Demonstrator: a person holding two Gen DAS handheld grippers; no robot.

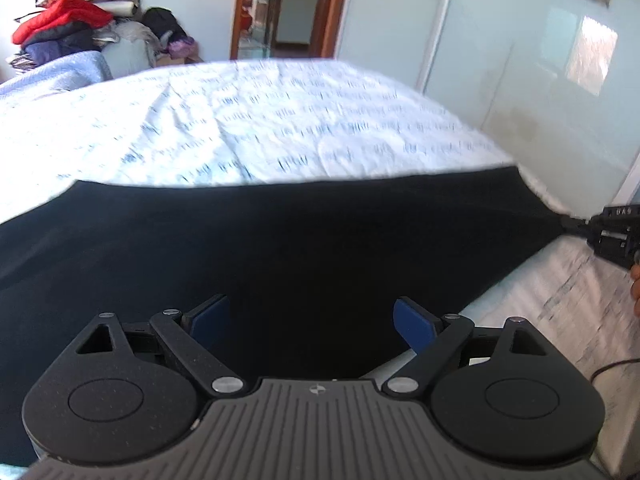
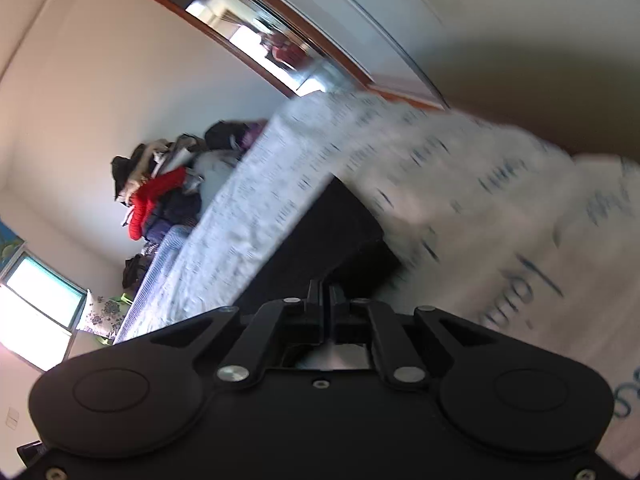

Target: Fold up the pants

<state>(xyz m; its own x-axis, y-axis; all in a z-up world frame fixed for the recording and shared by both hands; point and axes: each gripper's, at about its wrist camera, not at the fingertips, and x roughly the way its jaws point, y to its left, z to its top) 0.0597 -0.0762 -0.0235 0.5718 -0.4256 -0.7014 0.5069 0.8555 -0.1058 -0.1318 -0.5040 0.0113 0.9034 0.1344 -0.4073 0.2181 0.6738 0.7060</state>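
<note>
The black pants (image 1: pixel 280 248) lie spread across the near part of the bed (image 1: pixel 248 120), a broad dark band on the white bedsheet with its blue printed marks. The left gripper (image 1: pixel 310 320) hangs over the cloth with its jaws wide apart, the blue pads (image 1: pixel 412 326) clear of the fabric and nothing between them. Off at the right edge of that view, the right gripper (image 1: pixel 576 224) has the far end of the pants pinched, the cloth drawn to a point where it meets the tips. A bit of a person's hand (image 1: pixel 635 288) shows behind it.

From the right gripper's (image 2: pixel 325 286) own camera, tilted hard over, the jaws are clenched tight together, with the black cloth (image 2: pixel 320 240) running away from their tips across the bed (image 2: pixel 460 184).

I can make out no bins or boxes for certain. Beyond the bed's far corner a heap of clothes (image 1: pixel 68 24) is piled high against the wall, a red garment (image 2: pixel 154 196) lying on top of darker ones. An open doorway (image 1: pixel 288 4) with a wooden frame stands past the foot of the bed.
</note>
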